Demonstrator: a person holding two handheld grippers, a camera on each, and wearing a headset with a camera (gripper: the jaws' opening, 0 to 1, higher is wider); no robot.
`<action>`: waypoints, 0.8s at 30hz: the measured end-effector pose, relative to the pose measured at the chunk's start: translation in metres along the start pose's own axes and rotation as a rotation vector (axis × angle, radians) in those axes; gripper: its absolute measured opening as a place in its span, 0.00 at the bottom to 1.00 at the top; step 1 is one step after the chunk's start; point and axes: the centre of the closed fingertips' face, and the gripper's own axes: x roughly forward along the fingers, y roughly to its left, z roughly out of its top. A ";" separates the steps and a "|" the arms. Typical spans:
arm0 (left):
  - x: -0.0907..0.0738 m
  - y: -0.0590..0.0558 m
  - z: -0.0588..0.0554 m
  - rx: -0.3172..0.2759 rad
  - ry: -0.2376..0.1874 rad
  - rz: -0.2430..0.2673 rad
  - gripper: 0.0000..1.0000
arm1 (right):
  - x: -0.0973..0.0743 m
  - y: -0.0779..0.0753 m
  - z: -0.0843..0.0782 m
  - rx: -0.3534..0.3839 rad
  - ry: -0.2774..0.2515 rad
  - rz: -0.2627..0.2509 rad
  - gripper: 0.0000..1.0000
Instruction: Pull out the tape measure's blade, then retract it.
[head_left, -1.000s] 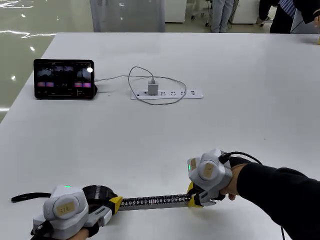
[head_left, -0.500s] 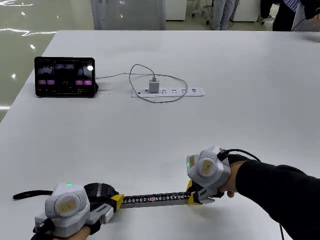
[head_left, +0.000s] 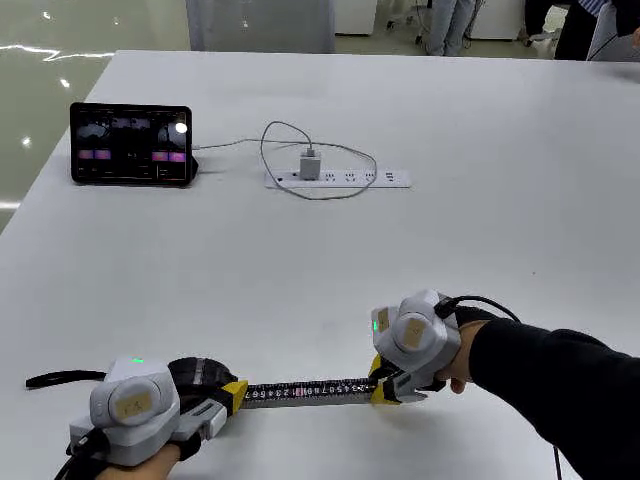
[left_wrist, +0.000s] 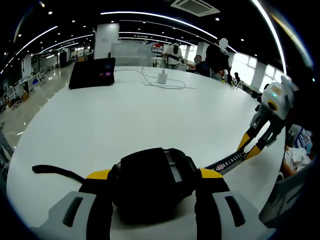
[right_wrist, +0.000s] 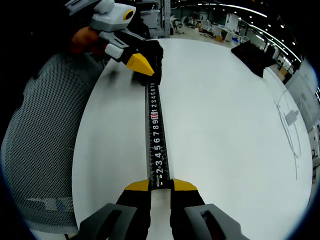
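Along the near edge of the tabletop (head_left: 420, 260), the blade (head_left: 305, 390) lay 9-to-3 o'clock, left gripper (head_left: 225, 398) fingers clamped on the tape measure case (head_left: 195, 378), right gripper (head_left: 388, 390) fingers pinching its tip at 3.

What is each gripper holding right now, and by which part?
The left gripper clamps the tape measure's black case by its sides; the right gripper pinches the blade at its free end.
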 end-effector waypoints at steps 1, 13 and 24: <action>0.000 0.000 0.000 0.000 0.000 0.000 0.62 | 0.000 0.000 0.000 0.001 0.000 0.000 0.10; 0.000 0.000 0.000 -0.001 0.007 -0.001 0.62 | 0.002 0.000 0.004 0.016 0.002 -0.001 0.10; 0.000 -0.001 0.000 -0.001 0.013 0.000 0.62 | 0.003 0.000 0.008 0.010 0.001 0.011 0.11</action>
